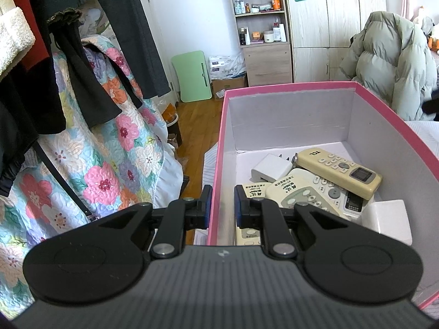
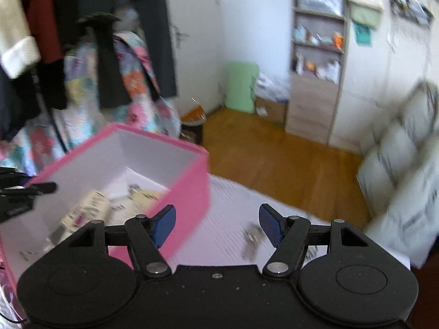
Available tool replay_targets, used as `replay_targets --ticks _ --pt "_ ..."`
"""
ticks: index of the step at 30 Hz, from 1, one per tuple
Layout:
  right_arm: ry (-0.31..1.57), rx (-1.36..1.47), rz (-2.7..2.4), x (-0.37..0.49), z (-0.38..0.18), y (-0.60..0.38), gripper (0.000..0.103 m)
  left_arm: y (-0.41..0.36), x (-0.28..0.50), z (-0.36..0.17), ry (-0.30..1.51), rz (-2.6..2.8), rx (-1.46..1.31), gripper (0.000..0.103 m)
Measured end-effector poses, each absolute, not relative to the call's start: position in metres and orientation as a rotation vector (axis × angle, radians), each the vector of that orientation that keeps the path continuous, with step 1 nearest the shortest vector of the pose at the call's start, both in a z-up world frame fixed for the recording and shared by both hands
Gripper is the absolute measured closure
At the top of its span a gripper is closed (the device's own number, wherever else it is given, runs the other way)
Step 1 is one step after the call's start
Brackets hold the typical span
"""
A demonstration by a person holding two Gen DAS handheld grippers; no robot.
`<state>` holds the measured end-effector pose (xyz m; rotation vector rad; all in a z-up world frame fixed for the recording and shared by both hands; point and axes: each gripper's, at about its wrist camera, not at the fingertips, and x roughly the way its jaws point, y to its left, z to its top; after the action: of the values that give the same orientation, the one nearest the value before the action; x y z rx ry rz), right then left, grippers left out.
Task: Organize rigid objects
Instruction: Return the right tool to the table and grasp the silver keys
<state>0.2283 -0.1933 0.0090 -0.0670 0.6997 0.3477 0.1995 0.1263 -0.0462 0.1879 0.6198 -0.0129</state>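
Box wall between left tool pads.

A floral quilt hangs under dark clothes on the left. A green board leans against the white wall beside a shelf of bottles. A puffy grey coat sits right, above wooden floor.

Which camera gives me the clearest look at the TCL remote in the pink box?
The left wrist view: the TCL remote lies sharp on top of the pile in the pink box, its buttons and screen readable. The right wrist view is motion-blurred; the box contents there are only pale smears.
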Motion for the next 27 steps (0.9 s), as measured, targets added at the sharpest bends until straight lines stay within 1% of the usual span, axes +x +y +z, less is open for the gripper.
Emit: replay_targets --ticks 5,9,14,15,16,17,19,21,22,23,24,27 --pt "0.814 0.033 0.31 0.246 -0.03 -0.21 0.031 0.126 0.199 -0.046 0.62 -0.014 0.186 0.089" --pt "0.866 0.055 0.26 0.26 -0.066 -0.213 0.031 0.127 0.199 -0.046 0.62 -0.012 0.188 0.089" --pt "0.851 0.076 0.218 0.28 -0.092 -0.212 0.031 0.131 0.199 -0.046 0.615 -0.018 0.184 0.089" --pt "0.832 0.043 0.207 0.282 -0.095 -0.206 0.031 0.13 0.2 -0.046 0.618 -0.02 0.189 0.089" --pt "0.814 -0.013 0.188 0.281 -0.099 -0.198 0.029 0.129 0.2 -0.046 0.62 -0.02 0.195 0.088" --pt "0.785 -0.056 0.181 0.279 -0.1 -0.192 0.03 0.128 0.201 -0.046 0.623 -0.018 0.201 0.088" --pt "0.769 -0.03 0.196 0.28 -0.1 -0.188 0.03 0.128 0.201 -0.046 0.623 -0.015 0.2 0.088" --pt "0.757 -0.041 0.194 0.284 -0.101 -0.186 0.035 0.128 0.201 -0.046 0.621 -0.017 0.188 0.088" --pt "0.756 -0.027 0.185 0.286 -0.1 -0.188 0.045 0.128 0.201 -0.046 0.622 -0.016 0.186 0.088" --pt "0.751 -0.015 0.151 0.288 -0.099 -0.19 0.064 0.128 0.201 -0.046 0.623 -0.015 0.186 0.088" --pt "0.752 -0.003 0.129 0.289 -0.097 -0.192 0.075 0.128 0.201 -0.046 0.623 -0.015 0.189 0.088" --pt "0.76 0.094 0.128 0.286 -0.096 -0.206 0.078 0.128 0.201 -0.047 0.626 -0.017 0.195 0.088"
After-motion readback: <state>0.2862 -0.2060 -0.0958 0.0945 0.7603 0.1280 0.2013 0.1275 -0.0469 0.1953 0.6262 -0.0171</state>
